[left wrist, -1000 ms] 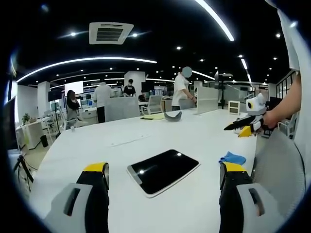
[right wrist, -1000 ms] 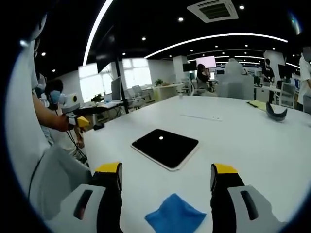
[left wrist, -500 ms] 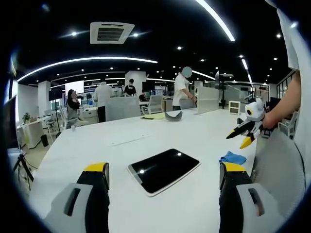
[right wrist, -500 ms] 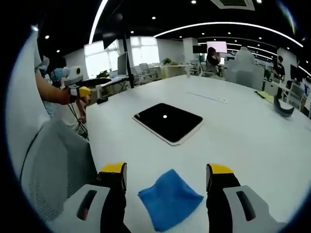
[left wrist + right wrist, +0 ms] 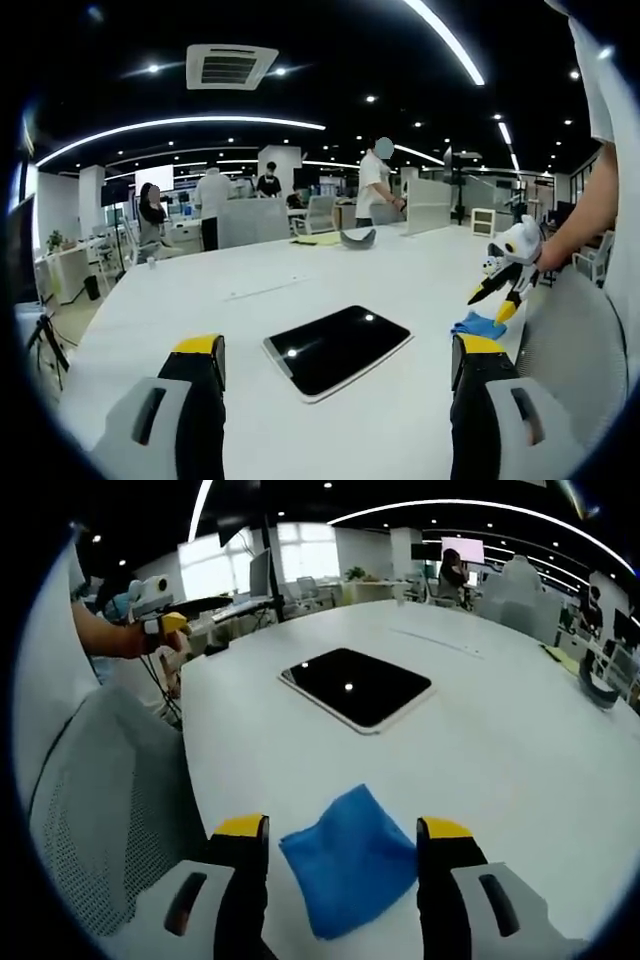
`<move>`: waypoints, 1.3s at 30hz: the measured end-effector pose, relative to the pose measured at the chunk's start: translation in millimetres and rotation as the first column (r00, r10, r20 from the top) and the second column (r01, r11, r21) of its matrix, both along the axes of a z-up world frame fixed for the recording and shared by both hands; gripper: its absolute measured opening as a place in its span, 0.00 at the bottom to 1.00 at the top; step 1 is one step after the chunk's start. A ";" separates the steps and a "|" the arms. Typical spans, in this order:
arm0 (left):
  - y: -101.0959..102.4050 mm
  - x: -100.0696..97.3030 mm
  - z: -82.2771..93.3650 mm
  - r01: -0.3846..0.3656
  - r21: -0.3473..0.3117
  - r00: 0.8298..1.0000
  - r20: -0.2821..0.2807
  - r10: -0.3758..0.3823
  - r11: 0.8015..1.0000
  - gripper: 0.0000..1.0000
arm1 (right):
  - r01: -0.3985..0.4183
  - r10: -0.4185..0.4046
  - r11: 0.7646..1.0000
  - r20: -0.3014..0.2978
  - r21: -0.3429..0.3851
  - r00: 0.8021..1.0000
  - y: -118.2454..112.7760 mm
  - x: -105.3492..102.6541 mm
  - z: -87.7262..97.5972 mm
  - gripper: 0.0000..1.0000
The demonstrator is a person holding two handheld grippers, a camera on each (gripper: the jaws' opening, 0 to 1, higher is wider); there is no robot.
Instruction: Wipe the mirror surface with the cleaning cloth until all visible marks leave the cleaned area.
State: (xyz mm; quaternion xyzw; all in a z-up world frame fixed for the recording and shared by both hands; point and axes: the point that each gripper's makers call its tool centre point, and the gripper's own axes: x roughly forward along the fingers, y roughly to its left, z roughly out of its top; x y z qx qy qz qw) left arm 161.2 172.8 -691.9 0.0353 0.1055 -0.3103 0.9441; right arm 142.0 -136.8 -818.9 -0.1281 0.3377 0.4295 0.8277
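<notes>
One white table (image 5: 330,410) carries everything. On it lies one mirror (image 5: 337,350), a dark rectangular slab with a pale rim, flat and bare of any claw; in the right gripper view the mirror (image 5: 357,687) sits beyond the cloth, well apart from it. One blue cloth (image 5: 350,858) lies crumpled on the table near its edge, nearer the person than the mirror; in the left gripper view the cloth (image 5: 478,326) is to the right of the mirror.

The right claw (image 5: 340,842) is wide open, its two yellow-tipped jaws standing either side of the cloth, gripping nothing. In the left gripper view the right claw (image 5: 495,298) points down just above the cloth. The left claw (image 5: 335,360) is wide open too, holding nothing, with the mirror between its jaws farther off.
</notes>
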 end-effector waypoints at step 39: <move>0.5 -0.2 -1.8 0.005 0.004 1.000 -0.007 -0.005 1.000 0.93 | -0.025 0.022 0.989 -0.025 -0.146 0.999 -12.1 -7.9 -30.9 0.25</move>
